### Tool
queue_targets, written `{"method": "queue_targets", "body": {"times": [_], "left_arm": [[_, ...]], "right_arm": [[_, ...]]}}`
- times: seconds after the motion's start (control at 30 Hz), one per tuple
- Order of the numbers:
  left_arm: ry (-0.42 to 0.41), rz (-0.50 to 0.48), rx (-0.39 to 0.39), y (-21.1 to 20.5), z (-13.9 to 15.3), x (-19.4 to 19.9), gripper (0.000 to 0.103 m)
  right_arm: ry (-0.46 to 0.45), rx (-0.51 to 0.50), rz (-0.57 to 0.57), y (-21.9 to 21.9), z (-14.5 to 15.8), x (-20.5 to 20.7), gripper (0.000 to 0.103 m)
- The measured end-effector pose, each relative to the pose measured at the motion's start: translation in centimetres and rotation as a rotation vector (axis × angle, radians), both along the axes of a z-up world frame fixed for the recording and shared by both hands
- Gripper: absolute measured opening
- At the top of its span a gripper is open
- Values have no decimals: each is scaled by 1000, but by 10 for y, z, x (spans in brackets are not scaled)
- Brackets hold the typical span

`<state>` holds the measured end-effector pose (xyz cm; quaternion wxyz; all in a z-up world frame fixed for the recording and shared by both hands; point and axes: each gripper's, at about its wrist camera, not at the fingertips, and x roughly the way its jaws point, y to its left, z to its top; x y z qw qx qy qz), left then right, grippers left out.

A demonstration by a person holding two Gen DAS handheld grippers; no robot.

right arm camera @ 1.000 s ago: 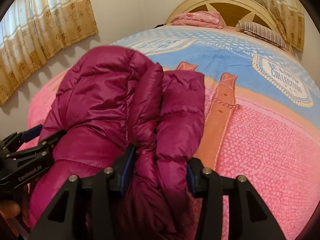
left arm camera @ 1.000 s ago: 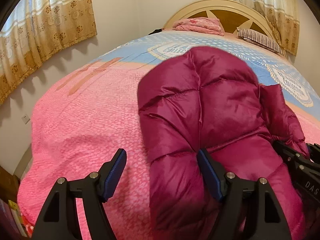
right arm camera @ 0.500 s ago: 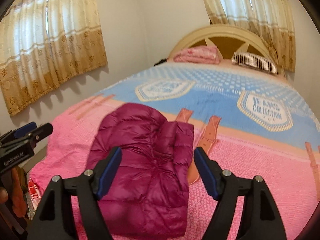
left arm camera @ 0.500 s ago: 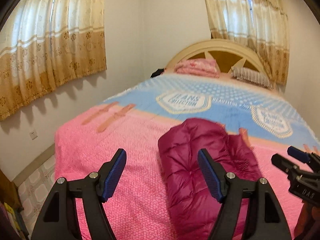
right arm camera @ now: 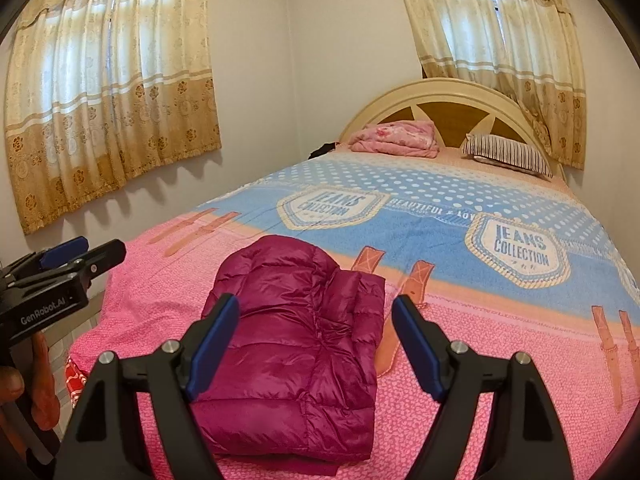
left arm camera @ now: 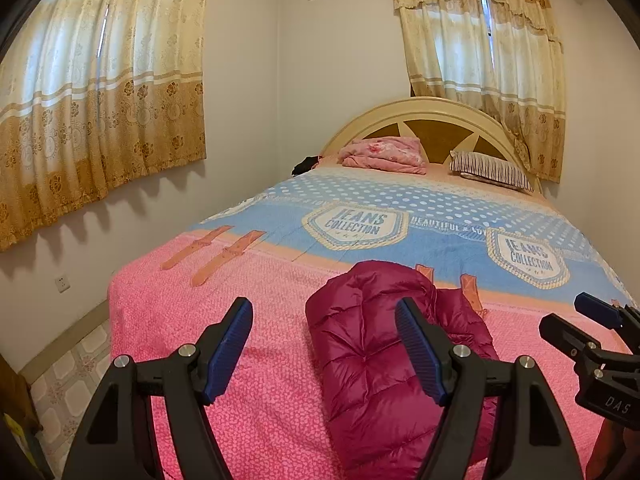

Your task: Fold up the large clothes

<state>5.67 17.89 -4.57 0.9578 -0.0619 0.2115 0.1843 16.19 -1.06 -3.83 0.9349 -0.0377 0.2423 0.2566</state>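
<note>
A magenta puffer jacket (left arm camera: pixel 372 360) lies folded into a compact bundle on the pink foot end of the bed; it also shows in the right wrist view (right arm camera: pixel 304 336). My left gripper (left arm camera: pixel 324 348) is open and empty, held back above the bed's foot, left of the jacket. My right gripper (right arm camera: pixel 316 344) is open and empty, raised off the jacket. The right gripper also shows at the right edge of the left wrist view (left arm camera: pixel 592 336). The left gripper shows at the left edge of the right wrist view (right arm camera: pixel 64 268).
The bed carries a pink and blue blanket (left arm camera: pixel 360 216). A folded pink quilt (left arm camera: pixel 384 152) and a striped pillow (left arm camera: pixel 492 170) lie by the headboard (left arm camera: pixel 424 116). Curtained windows (left arm camera: pixel 100 88) flank the room. Tiled floor (left arm camera: pixel 68 380) runs along the bed's left side.
My right gripper has opened and let go of the jacket. Both grippers have pulled back and up from the bed, so the jacket looks smaller and lies still.
</note>
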Motion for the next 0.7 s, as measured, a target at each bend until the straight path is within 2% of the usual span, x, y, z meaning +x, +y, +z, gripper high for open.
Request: {"method": "queue_targets", "body": {"times": [0.7], "left_arm": [[-4, 4, -2, 3, 2, -4, 75]], "right_arm": [[-10, 5, 15, -1, 2, -10, 81]]}}
